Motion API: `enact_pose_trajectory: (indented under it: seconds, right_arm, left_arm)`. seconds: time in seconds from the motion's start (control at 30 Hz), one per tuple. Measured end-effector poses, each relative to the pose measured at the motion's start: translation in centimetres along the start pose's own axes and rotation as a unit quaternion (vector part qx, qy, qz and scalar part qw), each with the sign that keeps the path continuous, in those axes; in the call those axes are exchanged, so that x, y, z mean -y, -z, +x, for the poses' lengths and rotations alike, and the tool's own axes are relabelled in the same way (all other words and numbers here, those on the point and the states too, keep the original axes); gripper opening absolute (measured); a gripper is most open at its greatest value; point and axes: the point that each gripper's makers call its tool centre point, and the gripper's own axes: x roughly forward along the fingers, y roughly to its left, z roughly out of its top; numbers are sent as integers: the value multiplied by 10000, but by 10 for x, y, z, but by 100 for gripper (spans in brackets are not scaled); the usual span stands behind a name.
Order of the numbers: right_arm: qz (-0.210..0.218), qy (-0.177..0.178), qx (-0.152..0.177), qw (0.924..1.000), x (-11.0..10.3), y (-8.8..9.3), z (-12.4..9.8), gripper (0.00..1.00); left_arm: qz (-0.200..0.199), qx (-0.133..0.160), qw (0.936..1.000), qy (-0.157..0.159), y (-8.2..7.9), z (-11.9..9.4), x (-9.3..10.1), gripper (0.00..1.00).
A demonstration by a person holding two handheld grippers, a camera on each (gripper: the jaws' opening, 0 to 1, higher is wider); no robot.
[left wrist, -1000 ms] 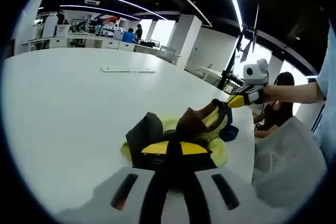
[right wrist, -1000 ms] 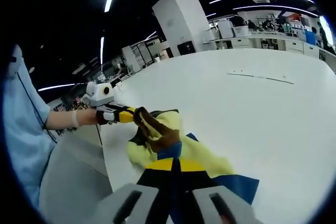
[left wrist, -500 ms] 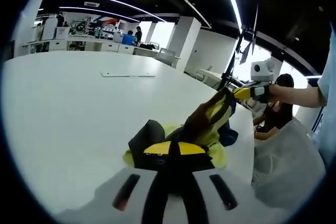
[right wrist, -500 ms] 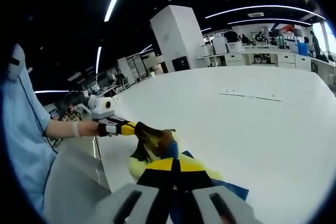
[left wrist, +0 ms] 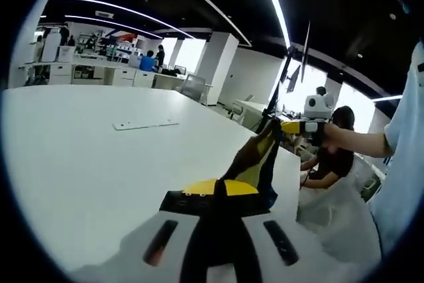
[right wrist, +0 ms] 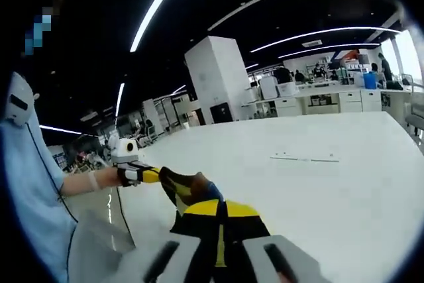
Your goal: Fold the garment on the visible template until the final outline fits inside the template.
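I am holding the garment in the air between both tools: the left gripper is clamping one end at lower centre, and the right gripper is pinching the other end at centre right. I am aiming to pull the cloth taut and level before laying it onto the white table. A thin strip is lying well apart, at centre left. A seated person is just beyond the table edge.

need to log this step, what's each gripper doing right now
Left gripper: shut on the garment, holding it off the table.
Right gripper: shut on the garment too.
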Motion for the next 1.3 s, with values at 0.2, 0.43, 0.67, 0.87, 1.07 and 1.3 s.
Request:
enact_pose_trajectory:
  seconds: [0.2, 0.43, 0.67, 0.87, 1.07, 1.3]
  right_arm:
    - [-135, -164, 585, 9981, -21, -49, -12, 0]
    - [-394, -370, 920, 9943, -42, -87, -18, 0]
    - [-484, -682, 1441, 9860, -63, -132, -21, 0]
    - [-720, -940, 1759, 9773, -70, -164, -21, 0]
    - [-776, -736, 1470, 9833, -44, -155, 4, 0]
    - [-429, -577, 1036, 9920, 0, -128, 45, 0]
  left_arm:
    - [-106, 544, 9983, 190, -55, -15, 16, 0]
    - [-41, 989, 9945, 339, -95, -33, 28, 0]
    - [135, 1686, 9839, 583, -144, -60, 41, 0]
    - [243, 2155, 9741, 644, -180, -76, 40, 0]
    - [-2, 1947, 9802, 358, -170, -59, 6, 0]
    - [-444, 1569, 9865, 142, -145, -27, -45, 0]
